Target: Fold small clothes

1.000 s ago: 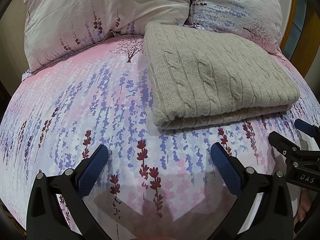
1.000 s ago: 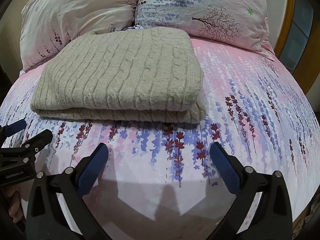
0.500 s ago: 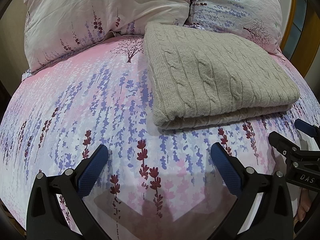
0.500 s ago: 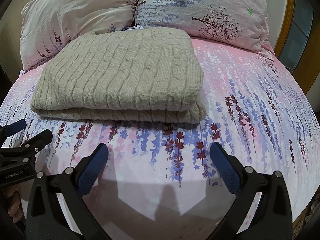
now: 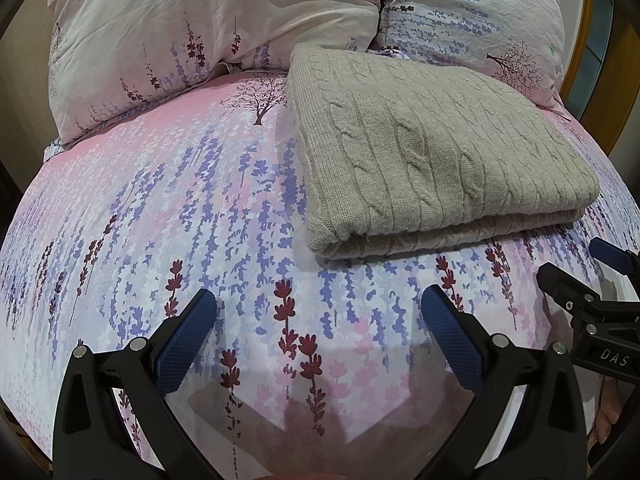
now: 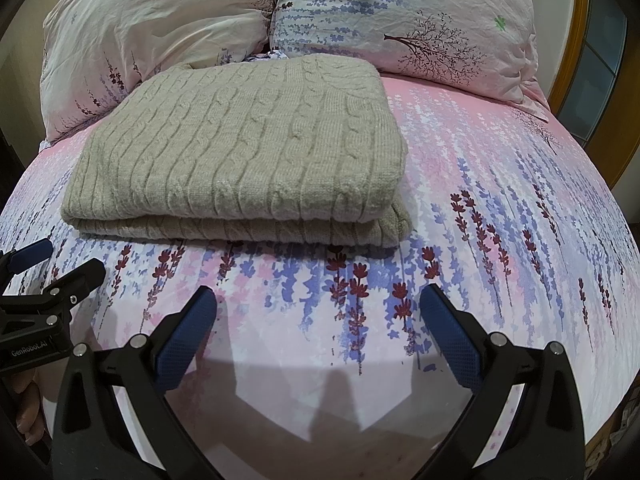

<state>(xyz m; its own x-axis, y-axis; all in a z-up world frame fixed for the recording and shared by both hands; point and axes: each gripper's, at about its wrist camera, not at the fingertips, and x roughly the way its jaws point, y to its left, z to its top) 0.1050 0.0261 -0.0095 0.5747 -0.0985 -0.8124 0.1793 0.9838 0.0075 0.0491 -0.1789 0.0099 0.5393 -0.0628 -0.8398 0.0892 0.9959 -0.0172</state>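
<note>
- The bed (image 5: 168,208) fills both views; its sheet is pink and white, with purple and dark red flower prints.
- Two pillows lie at the head of the bed, side by side and touching: the left pillow (image 5: 200,24) and the right pillow (image 5: 472,20), both in the same flower cloth.
- The sweater (image 5: 432,152) is a beige cable-knit one, folded into a flat rectangle of two visible layers. It lies on the bed just in front of the pillows, and its far edge reaches the place where the two pillows meet. In the right wrist view the sweater (image 6: 240,148) is ahead and a little to the left.
- The left tongs (image 5: 319,312) hover over the near part of the sheet, in front of the sweater and apart from it. The blue pads are spread wide and hold nothing.
- The right tongs (image 6: 318,310) are also spread wide, with only the sheet between the pads, and also apart from the sweater.
- Each tongs appears at the edge of the other's view, so they are side by side.
</note>
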